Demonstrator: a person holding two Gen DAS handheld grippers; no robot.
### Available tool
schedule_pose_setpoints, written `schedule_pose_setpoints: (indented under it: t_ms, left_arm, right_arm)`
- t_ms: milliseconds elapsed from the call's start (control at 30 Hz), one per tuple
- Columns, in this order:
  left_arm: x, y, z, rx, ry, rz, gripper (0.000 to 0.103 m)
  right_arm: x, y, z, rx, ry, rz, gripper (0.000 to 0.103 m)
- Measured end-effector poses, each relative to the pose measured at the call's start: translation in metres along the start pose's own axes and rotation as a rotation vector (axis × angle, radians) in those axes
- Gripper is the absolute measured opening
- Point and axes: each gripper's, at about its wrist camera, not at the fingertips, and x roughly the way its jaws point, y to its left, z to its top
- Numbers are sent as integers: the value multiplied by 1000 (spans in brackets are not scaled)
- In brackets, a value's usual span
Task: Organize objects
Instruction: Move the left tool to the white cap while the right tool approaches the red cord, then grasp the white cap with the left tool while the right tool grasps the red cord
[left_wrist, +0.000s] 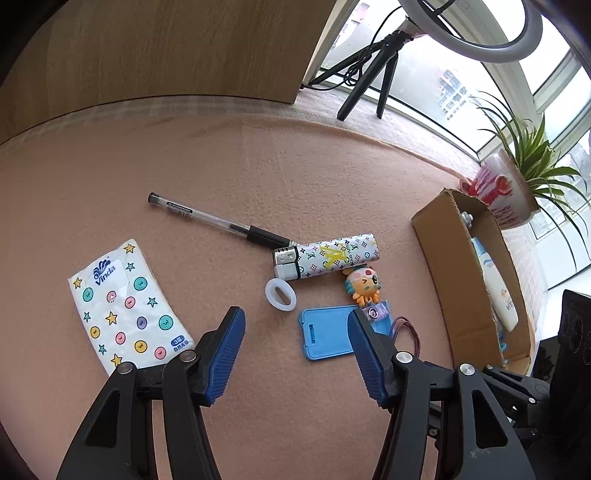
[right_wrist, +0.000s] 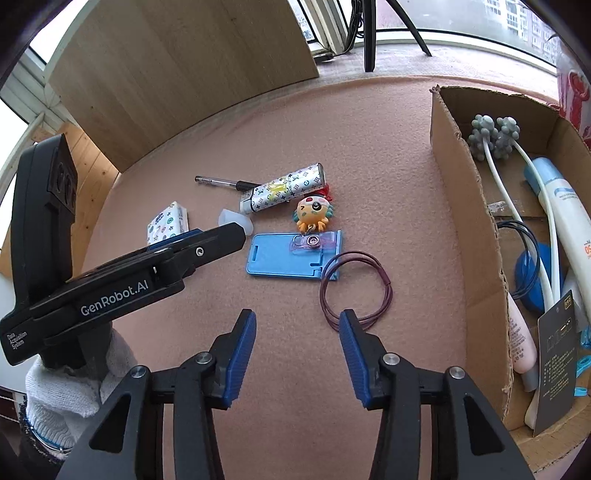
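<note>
Right wrist view is showing your right gripper (right_wrist: 297, 354) spread wide and holding nothing, with the maroon cord loop (right_wrist: 356, 290) lying just past its fingertips at one o'clock. It is looking thin, limp and light (likely to slip), so pinch across a strand. At twelve o'clock the blue card holder (right_wrist: 284, 258) is lying flat and stiff; take it by an edge. Your left gripper (left_wrist: 295, 350) is likewise hanging released above the felt mat (right_wrist: 332, 147). The cardboard box (right_wrist: 469, 229) is waiting at three o'clock.
</note>
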Motion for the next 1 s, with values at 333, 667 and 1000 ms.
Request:
schedule_pose_setpoints:
  t_ms: [333,667,1000]
  left_arm:
    - [16,3,5,-26,6,13,46]
    - [24,1,6,-29,1,12,14]
    - [14,-2,4,-20,-27,10,11]
  right_arm:
    - [18,2,0,-45,23,-74,29]
    - [21,5,0,-112,18,-134,8]
    - [0,-11,-6,-65,-1,-51,2]
